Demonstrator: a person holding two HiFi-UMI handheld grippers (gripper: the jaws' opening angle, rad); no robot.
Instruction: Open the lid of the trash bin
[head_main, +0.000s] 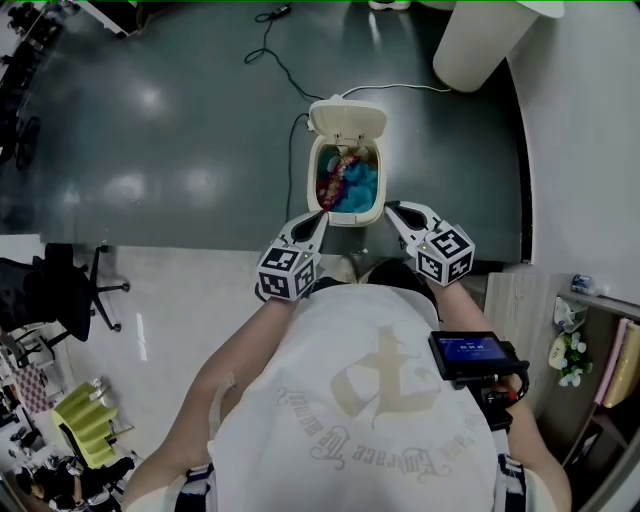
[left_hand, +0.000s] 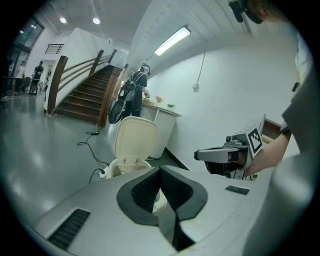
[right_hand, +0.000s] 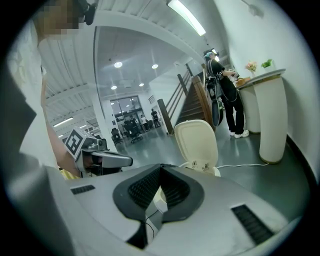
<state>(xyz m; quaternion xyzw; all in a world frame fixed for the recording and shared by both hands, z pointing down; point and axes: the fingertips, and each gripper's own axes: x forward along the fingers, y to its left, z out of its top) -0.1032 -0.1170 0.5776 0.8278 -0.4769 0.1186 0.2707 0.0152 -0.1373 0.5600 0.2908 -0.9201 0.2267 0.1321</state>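
Head view, trash bin: the cream trash bin (head_main: 352, 214) stands on the dark floor (head_main: 180, 120). Its lid (head_main: 347, 118) is raised at the far rim, and colourful rubbish (head_main: 345, 182) shows inside.
Head view, grippers: the left gripper (head_main: 321, 214) and the right gripper (head_main: 391, 207) point at the near rim, one just beside each near corner.
Left gripper view: the jaws are closed together with nothing between them. The open bin is ahead.
Right gripper view: the jaws are closed together and empty. The upright lid is ahead.
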